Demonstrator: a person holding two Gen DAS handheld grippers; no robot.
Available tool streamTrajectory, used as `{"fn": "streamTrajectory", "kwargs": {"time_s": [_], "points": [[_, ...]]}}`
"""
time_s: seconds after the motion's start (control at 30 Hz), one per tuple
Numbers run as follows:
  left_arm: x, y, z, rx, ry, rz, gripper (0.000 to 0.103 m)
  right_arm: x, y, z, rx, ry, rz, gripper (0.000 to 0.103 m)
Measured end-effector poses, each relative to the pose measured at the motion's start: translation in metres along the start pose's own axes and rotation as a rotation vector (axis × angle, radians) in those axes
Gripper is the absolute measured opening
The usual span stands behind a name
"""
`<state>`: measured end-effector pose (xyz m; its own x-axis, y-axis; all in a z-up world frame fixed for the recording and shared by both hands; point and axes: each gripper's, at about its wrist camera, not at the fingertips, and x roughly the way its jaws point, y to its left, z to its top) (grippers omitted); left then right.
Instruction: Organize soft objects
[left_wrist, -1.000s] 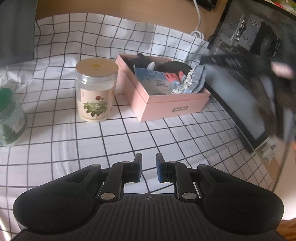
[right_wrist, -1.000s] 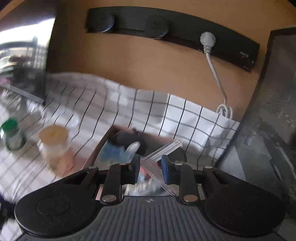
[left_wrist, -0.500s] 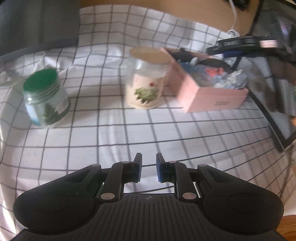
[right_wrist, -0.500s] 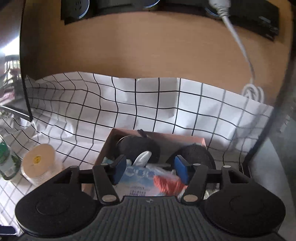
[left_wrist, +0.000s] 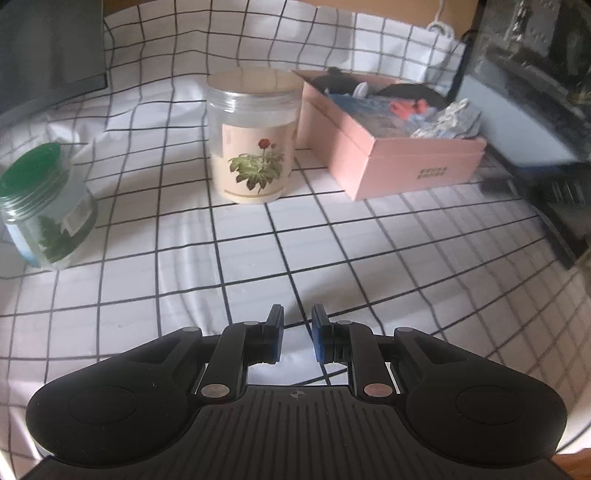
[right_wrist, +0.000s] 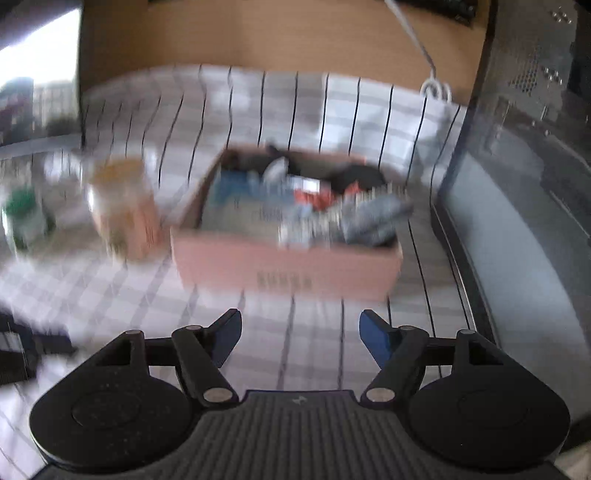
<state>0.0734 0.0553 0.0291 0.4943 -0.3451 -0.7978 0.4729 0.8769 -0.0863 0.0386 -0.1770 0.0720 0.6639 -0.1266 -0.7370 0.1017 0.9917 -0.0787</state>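
A pink cardboard box (left_wrist: 413, 162) stands at the back right of the checked cloth and holds several soft items: dark fabric, a blue packet, something red and a silvery grey cloth (left_wrist: 447, 120). The box also shows, blurred, in the right wrist view (right_wrist: 288, 266). My left gripper (left_wrist: 297, 338) hovers low over the cloth in front of the jars, its jaws nearly together and empty. My right gripper (right_wrist: 300, 334) is open wide and empty, in front of the box.
A clear jar with a flower label (left_wrist: 255, 136) stands left of the box. A green-lidded glass jar (left_wrist: 42, 218) stands further left. A dark computer case (right_wrist: 524, 166) walls the right side. A wooden wall with a white cable (right_wrist: 428, 62) is behind.
My right gripper has let go of a clear plastic item, opened wide and pulled back from above the box. My left view has swung left then back right.
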Motion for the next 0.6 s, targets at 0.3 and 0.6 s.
{"fn": "streamTrajectory", "kwargs": {"time_s": [0.3, 0.6], "points": [[0.005, -0.043, -0.011, -0.060, -0.060, 0.170, 0.026, 0.032, -0.022, -0.040, -0.039, 0.071, 0.113, 0.072], [0.020, -0.089, -0.017, -0.120, -0.158, 0.233, 0.063, 0.045, -0.038, -0.054, -0.016, -0.005, 0.163, 0.103]]}}
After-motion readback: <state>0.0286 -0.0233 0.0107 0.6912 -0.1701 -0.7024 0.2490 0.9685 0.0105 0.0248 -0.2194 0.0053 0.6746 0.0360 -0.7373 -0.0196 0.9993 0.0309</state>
